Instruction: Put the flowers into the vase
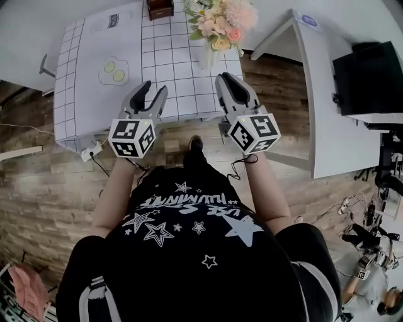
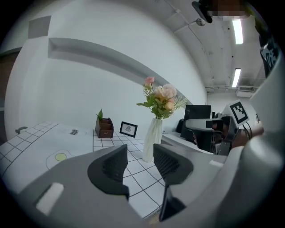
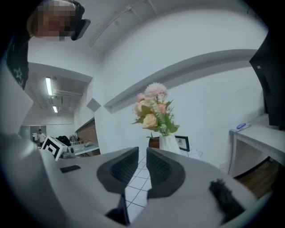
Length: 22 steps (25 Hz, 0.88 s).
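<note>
A bouquet of pink and peach flowers [image 1: 220, 22] stands in a white vase [image 1: 211, 55] near the far right of the grid-cloth table [image 1: 75, 119]. My left gripper [image 1: 153, 89] hovers over the table's near edge, its jaws a finger's width apart and empty. My right gripper [image 1: 228, 78] is beside it at the near right edge, with only a narrow empty gap between its jaws. In the left gripper view the flowers [image 2: 160, 100] and vase [image 2: 152, 138] stand just beyond the left gripper [image 2: 140, 151]. In the right gripper view the flowers [image 3: 151, 109] rise behind the right gripper [image 3: 142, 153].
A small wooden box [image 1: 160, 7] and a framed picture [image 2: 128, 129] stand at the table's far side. A fried-egg print [image 1: 113, 70] lies on the cloth. A white desk [image 1: 315, 94] with a black monitor [image 1: 371, 75] is to the right. A power strip [image 1: 91, 151] lies on the floor.
</note>
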Tool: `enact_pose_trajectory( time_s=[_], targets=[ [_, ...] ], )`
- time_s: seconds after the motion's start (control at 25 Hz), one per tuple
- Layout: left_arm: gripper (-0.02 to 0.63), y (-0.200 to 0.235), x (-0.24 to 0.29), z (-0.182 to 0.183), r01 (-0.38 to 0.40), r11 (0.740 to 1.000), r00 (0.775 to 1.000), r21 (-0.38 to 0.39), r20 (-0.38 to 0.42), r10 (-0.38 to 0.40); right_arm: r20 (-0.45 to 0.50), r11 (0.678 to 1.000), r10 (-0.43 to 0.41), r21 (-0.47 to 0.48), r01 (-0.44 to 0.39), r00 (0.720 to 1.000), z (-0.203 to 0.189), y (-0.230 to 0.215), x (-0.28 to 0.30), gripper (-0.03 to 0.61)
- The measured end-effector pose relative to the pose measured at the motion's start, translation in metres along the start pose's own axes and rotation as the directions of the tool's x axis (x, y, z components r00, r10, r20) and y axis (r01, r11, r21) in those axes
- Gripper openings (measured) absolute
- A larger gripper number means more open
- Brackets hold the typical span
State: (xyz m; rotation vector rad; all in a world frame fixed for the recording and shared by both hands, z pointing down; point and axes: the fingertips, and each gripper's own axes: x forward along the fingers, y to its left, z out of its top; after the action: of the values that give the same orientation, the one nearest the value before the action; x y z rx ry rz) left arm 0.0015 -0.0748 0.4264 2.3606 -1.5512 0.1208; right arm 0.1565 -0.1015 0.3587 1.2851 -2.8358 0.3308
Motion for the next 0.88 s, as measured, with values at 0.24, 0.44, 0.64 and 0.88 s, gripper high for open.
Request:
enact_pose_trajectory(
  time_s=[0.24, 0.44, 0.64, 0.88],
  targets=[
    [0.009, 0.005, -0.059, 0.000, 0.054, 0.998, 0.999, -0.015, -0.004, -0.054, 0.007, 0.999, -0.023, -0.035, 0.024, 1.000, -0.005, 0.066, -0.021, 0.051],
    [0.008, -0.005, -0.093, 0.000, 0.126, 0.992, 0.992, 0.005, 0.006, -0.126, 0.039, 0.995, -0.087, -0.050, 0.089, 0.995, -0.005, 0.105, -0.043, 0.032],
    [0.008, -0.015, -0.128, 0.007, 0.204, 0.978, 0.978, 0.030, 0.026, -0.205, 0.062, 0.983, -0.179, -0.017, 0.181, 0.982, -0.009, 0.133, -0.072, 0.012],
    [0.008, -0.026, -0.154, 0.007, 0.272, 0.962, 0.961, 0.014, 0.047, -0.272, 0.009, 0.969, -0.234, -0.078, 0.234, 0.972, -0.025, 0.165, -0.109, 0.012]
  ],
)
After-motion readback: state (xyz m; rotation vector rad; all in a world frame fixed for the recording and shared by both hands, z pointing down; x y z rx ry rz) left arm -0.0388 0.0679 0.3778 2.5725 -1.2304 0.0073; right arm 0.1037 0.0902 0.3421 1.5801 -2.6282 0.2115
